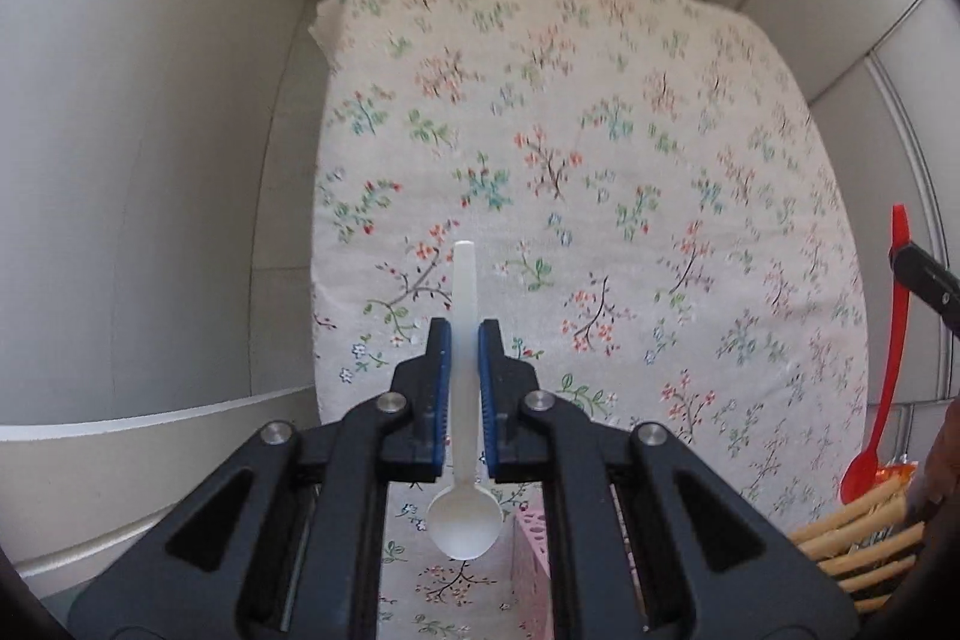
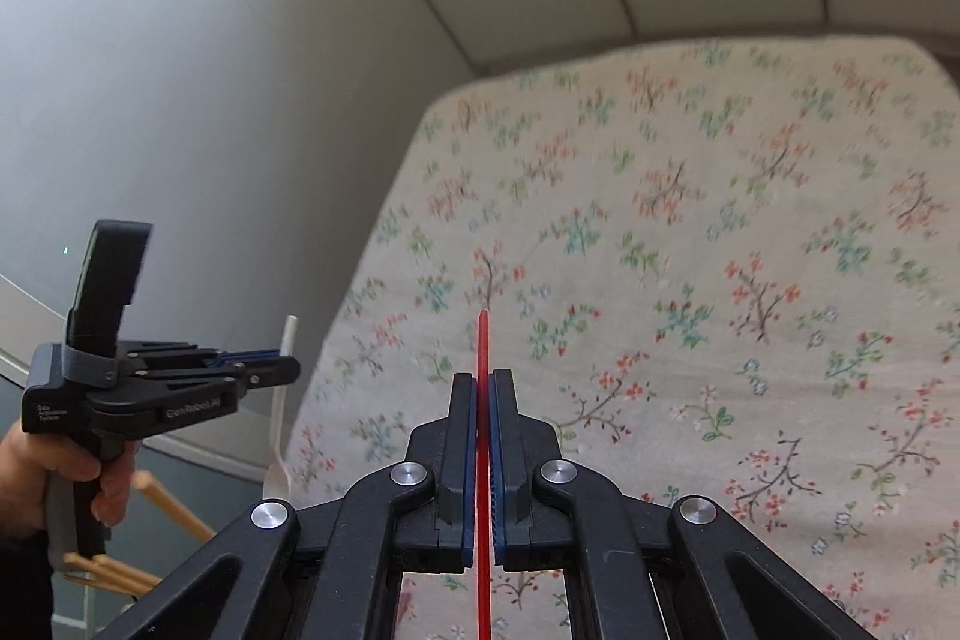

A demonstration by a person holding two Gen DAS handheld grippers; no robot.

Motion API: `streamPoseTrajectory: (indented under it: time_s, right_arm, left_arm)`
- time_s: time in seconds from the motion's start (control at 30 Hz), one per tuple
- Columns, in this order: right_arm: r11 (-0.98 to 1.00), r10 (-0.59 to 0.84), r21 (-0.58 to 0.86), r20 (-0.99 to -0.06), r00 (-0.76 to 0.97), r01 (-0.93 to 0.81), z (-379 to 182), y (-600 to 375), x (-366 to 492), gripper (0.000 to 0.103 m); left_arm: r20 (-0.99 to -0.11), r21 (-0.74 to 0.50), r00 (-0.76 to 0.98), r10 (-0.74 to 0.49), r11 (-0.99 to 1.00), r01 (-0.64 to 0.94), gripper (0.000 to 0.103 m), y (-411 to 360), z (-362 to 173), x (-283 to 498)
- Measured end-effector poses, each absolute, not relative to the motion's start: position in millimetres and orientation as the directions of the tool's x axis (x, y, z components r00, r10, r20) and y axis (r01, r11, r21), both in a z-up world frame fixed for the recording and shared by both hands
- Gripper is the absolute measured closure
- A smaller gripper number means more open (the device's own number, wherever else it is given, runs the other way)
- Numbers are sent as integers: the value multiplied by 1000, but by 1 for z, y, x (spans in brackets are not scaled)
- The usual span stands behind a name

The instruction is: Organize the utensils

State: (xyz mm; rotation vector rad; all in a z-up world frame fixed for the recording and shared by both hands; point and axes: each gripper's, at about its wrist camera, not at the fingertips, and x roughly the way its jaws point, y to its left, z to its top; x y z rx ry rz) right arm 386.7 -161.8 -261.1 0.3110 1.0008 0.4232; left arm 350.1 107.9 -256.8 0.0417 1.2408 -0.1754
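Left gripper (image 1: 463, 340) has its blue-padded fingers (image 1: 440, 358) closed tight on the handle of a translucent white plastic spoon (image 1: 464, 460), bowl pointing back toward the camera, handle tip sticking out past the fingertips, spoon held above the desk covered in a floral-print cloth (image 1: 600, 160). Right gripper (image 2: 483, 382) fingers pinched on the thin handle of a red plastic spoon (image 2: 483, 460), seen edge-on there; the left wrist view shows that red spoon near the cloth's right edge, hanging bowl-down, just above a pale wooden slatted rack (image 1: 864, 538). A pink perforated plastic container (image 1: 531, 550) sits on the cloth just right of the white spoon's bowl, partly hidden by the gripper body. In the right wrist view the left gripper is off the cloth's left edge, gripped by the person's left hand (image 2: 36, 478), white spoon hanging vertical. Grey panel walls (image 1: 150, 130) around the cloth.
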Motion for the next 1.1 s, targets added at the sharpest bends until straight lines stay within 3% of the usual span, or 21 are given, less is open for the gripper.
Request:
streamPoseTrajectory:
  time_s: [0.33, 0.6, 1.1]
  right_arm:
    - [892, 417, 415, -600, 683, -180, -182, -171, 326, 101]
    - [901, 387, 388, -519, 762, -194, -150, -176, 280, 101]
    - [911, 349, 359, -409, 843, -203, -140, -165, 237, 101]
  left_arm:
    - [-714, -153, 668, -209, 978, 143, 93, 123, -155, 312]
    - [-564, -166, 772, -292, 956, 240, 93, 96, -158, 252]
    - [-551, -152, 779, -299, 954, 259, 93, 86, -213, 226]
